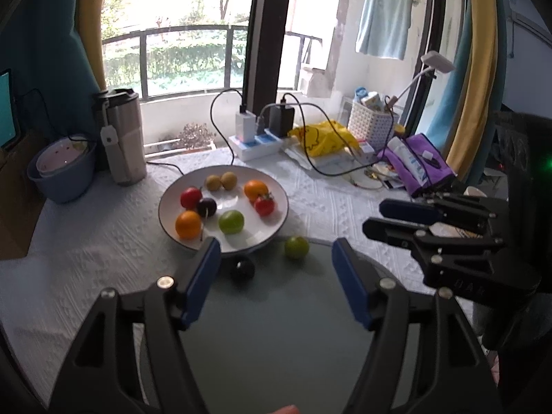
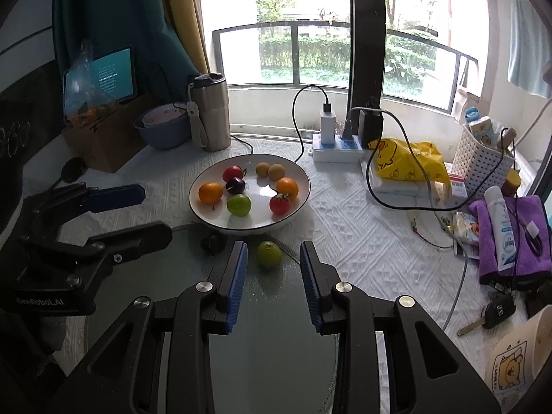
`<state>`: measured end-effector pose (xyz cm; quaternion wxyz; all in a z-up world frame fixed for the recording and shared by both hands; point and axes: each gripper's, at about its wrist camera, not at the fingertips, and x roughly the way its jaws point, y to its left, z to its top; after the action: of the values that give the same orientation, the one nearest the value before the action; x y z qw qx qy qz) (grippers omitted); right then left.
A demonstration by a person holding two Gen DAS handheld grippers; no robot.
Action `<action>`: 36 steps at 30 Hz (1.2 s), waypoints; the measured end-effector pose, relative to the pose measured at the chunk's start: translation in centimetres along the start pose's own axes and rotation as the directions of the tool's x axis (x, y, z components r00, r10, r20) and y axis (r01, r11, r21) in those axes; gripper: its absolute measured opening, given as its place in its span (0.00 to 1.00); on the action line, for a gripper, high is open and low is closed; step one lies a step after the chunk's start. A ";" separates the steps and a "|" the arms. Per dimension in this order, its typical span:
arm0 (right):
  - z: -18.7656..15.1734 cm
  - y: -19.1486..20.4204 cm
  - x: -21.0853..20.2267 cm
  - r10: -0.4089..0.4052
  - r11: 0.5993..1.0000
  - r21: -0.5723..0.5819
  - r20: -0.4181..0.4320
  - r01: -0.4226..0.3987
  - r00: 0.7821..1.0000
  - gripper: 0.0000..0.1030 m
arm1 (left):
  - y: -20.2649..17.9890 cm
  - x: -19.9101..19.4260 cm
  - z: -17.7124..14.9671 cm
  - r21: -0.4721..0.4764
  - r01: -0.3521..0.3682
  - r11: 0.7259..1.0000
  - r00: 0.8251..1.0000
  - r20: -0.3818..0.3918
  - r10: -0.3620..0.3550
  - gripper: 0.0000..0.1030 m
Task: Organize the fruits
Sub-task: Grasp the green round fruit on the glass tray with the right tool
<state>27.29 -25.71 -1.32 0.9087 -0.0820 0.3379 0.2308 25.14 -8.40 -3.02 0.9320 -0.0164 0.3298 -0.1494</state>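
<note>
Eight fruits sit on the white plate mid-table: two oranges, two red tomatoes, a dark plum, a green fruit and a pair of small brown ones at the plate's twelve o'clock. Two pieces are not yet in! A loose green fruit lies on the table just off the rim at five o'clock, and a dark plum waits just beside the rim at six o'clock. The left gripper hovers with its jaws standing wide and nothing between them, the plum just ahead of its fingertips. The right gripper has its jaws narrower, also empty, with the green fruit at twelve o'clock just beyond the tips, not touched. So, by my reckoning, most of the job is done; those two strays remain.
</note>
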 end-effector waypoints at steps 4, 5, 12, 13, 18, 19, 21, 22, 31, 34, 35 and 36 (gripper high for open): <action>-0.2 -0.4 0.2 0.006 1.000 0.010 -0.004 -0.006 1.000 0.33 | 0.2 0.9 -0.5 -0.011 -0.008 1.000 1.000 -0.024 0.008 0.67; -0.3 -0.4 0.5 0.010 1.000 0.011 -0.009 -0.010 1.000 0.33 | 0.3 1.2 -0.6 -0.014 -0.011 1.000 0.999 -0.031 0.010 0.67; -1.0 -0.7 2.6 0.037 0.999 0.024 -0.054 -0.035 0.998 0.33 | 0.8 4.0 -1.6 -0.031 -0.026 0.999 0.995 -0.093 0.023 0.67; -1.0 -0.7 3.0 0.041 0.999 0.026 -0.058 -0.039 0.997 0.33 | 0.9 4.5 -1.7 -0.035 -0.031 0.999 0.994 -0.104 0.027 0.67; -1.0 -1.1 4.7 0.055 0.998 0.034 -0.079 -0.052 0.995 0.33 | 1.7 6.6 -2.0 -0.040 -0.057 0.998 0.988 -0.145 0.050 0.67; -1.0 -1.1 5.1 0.058 0.998 0.036 -0.084 -0.055 0.995 0.33 | 1.9 6.9 -2.1 -0.041 -0.061 0.997 0.987 -0.149 0.054 0.67; -1.1 -1.1 5.8 0.062 0.997 0.040 -0.090 -0.059 0.994 0.33 | 2.1 7.5 -2.2 -0.038 -0.070 0.997 0.986 -0.157 0.063 0.67; -1.2 -1.0 6.2 0.066 0.997 0.041 -0.095 -0.062 0.993 0.33 | 2.3 7.9 -2.3 -0.035 -0.077 0.996 0.985 -0.159 0.071 0.67; -1.3 -0.4 9.3 0.100 0.995 0.041 -0.135 -0.095 0.986 0.38 | 3.0 10.3 -2.5 -0.026 -0.100 0.995 0.977 -0.194 0.093 0.66; -1.2 -0.6 9.9 0.105 0.994 0.043 -0.137 -0.100 0.985 0.38 | 3.1 10.7 -2.6 -0.017 -0.101 0.995 0.975 -0.201 0.095 0.66; -1.2 -0.6 10.1 0.108 0.994 0.043 -0.139 -0.102 0.984 0.38 | 3.2 10.8 -2.6 -0.017 -0.100 0.995 0.975 -0.203 0.095 0.66; -1.2 -0.7 10.3 0.111 0.993 0.045 -0.143 -0.106 0.983 0.38 | 3.2 10.9 -2.7 -0.018 -0.101 0.995 0.974 -0.204 0.096 0.66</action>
<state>33.79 -22.94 -8.97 0.8690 -0.0634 0.4115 0.2672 32.40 -8.29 -12.22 0.8995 0.0021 0.4254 -0.0993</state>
